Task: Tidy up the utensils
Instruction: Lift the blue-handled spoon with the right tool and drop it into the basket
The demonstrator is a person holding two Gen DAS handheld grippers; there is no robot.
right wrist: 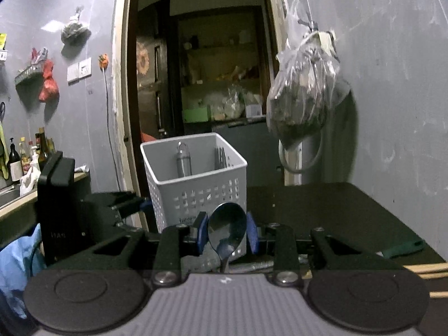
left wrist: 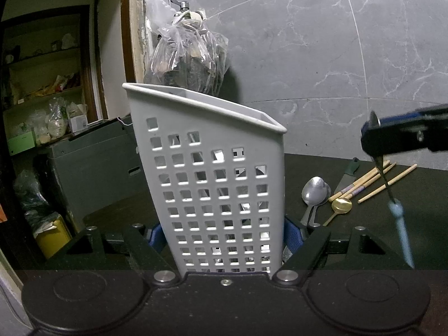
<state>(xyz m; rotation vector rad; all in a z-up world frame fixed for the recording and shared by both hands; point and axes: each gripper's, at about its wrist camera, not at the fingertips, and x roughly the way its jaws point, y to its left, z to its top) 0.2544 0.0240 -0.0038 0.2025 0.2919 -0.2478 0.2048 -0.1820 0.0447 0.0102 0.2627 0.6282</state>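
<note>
The left gripper (left wrist: 224, 238) is clamped on the white caddy (left wrist: 212, 184), its blue pads against both side walls, the caddy upright on the dark table (left wrist: 350, 224). The right gripper (right wrist: 227, 233) is clamped on a spoon (right wrist: 226, 229), bowl up between its pads, handle hanging below. Just ahead of that spoon stands the caddy, holding a few utensils (right wrist: 183, 159). Right of the left gripper, spoons (left wrist: 315, 190), chopsticks (left wrist: 386, 184) and a knife (left wrist: 347, 175) lie on the table. A plastic bag (left wrist: 187, 53) hangs on the wall behind.
</note>
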